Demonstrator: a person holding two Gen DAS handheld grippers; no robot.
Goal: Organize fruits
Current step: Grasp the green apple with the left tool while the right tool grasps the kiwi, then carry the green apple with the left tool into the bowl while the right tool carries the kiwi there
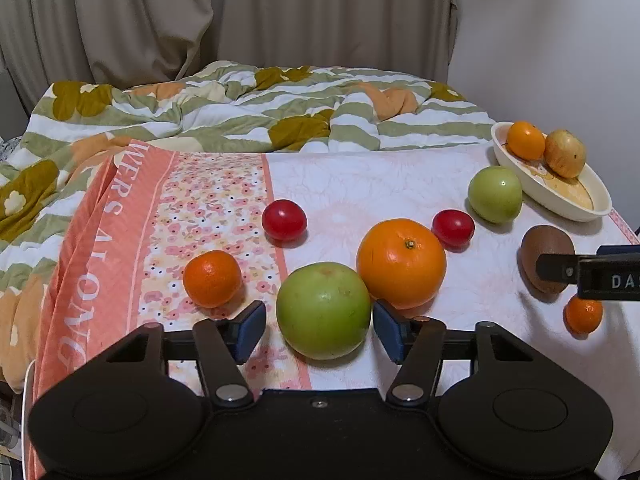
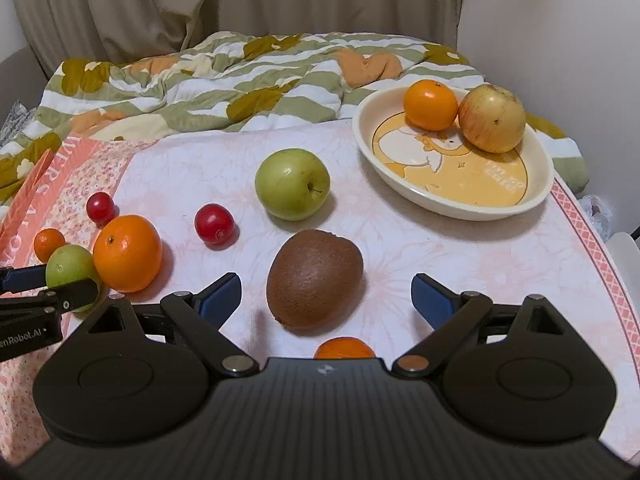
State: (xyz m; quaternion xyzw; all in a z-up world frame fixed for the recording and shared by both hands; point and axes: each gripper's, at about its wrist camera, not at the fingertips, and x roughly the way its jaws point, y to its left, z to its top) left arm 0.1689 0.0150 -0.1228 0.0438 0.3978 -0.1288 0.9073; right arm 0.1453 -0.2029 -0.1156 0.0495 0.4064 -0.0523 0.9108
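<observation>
My left gripper (image 1: 318, 332) stands open astride a green apple (image 1: 323, 310) on the cloth. Its right pad is almost against the skin and a narrow gap shows at the left pad. A large orange (image 1: 401, 262) touches that apple behind it. My right gripper (image 2: 326, 298) is open wide around a brown kiwi (image 2: 315, 278), with clear space on both sides. A cream bowl (image 2: 460, 210) at the back right holds an orange (image 2: 430, 106) and a yellowish apple (image 2: 491, 118). A second green apple (image 2: 292, 184) lies in front of the bowl.
Two small red fruits (image 1: 284, 219) (image 1: 453, 227) and a mandarin (image 1: 213, 278) lie on the pink cloth. Another small mandarin (image 2: 344, 348) sits just under the right gripper. A crumpled quilt (image 1: 240, 112) fills the back, with curtains behind it.
</observation>
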